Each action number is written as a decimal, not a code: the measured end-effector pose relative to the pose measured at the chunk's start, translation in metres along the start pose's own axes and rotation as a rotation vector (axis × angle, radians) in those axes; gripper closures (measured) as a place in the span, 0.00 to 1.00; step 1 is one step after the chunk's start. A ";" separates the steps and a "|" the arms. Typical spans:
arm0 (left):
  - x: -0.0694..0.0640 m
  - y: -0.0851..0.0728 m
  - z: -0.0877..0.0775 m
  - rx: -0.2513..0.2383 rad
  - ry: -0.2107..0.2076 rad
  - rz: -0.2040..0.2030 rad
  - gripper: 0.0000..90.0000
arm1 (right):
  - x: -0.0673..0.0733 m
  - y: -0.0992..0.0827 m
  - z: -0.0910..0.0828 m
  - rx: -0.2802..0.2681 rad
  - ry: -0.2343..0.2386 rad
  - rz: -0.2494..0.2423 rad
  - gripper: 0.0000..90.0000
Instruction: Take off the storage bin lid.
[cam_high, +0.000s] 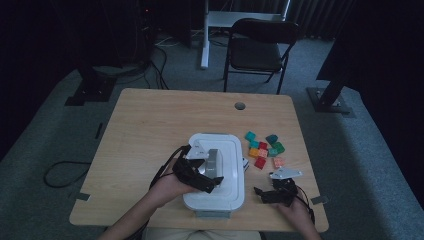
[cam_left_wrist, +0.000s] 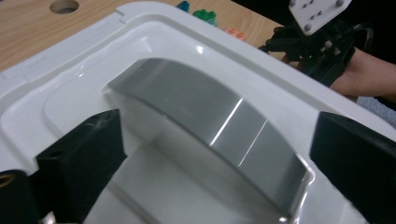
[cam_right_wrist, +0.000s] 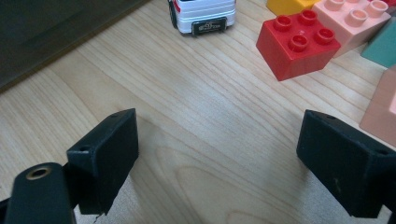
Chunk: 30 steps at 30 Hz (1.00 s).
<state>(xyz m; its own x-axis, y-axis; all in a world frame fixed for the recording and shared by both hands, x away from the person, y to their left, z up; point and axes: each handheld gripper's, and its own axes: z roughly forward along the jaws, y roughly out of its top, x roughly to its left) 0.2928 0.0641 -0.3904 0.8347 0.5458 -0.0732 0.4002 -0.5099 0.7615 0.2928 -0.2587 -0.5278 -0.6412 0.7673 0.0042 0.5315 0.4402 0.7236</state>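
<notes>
white box lid is lying on the wooden table; the left gripper is straddling its grey handle, jaws released. the right gripper is hovering spread wide beside a red brick.

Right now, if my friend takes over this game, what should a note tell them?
Left hand-held gripper: open, jaws on either side of the grey handle on the white box lid, not shut on it.
Right hand-held gripper: open, holding nothing, over bare table.
Blocks: loose on the table right of the box; a small white toy car sits near them.
Done: nothing packed.
Left: probably lift the lid, then load the blocks.
</notes>
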 end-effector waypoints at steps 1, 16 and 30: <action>-0.001 0.001 0.001 0.004 0.000 0.001 0.05 | 0.000 0.000 0.000 0.000 0.000 0.000 0.14; -0.004 0.002 0.011 0.024 0.029 0.010 0.25 | 0.000 0.000 0.000 0.000 -0.001 0.000 0.14; -0.002 -0.003 0.008 -0.036 -0.034 -0.090 0.46 | 0.000 0.000 0.000 0.000 -0.004 0.002 0.14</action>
<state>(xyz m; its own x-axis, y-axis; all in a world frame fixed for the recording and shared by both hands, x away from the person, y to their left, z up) 0.2930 0.0586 -0.3976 0.8084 0.5652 -0.1642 0.4612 -0.4350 0.7733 0.2927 -0.2584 -0.5279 -0.6379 0.7701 0.0034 0.5329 0.4382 0.7239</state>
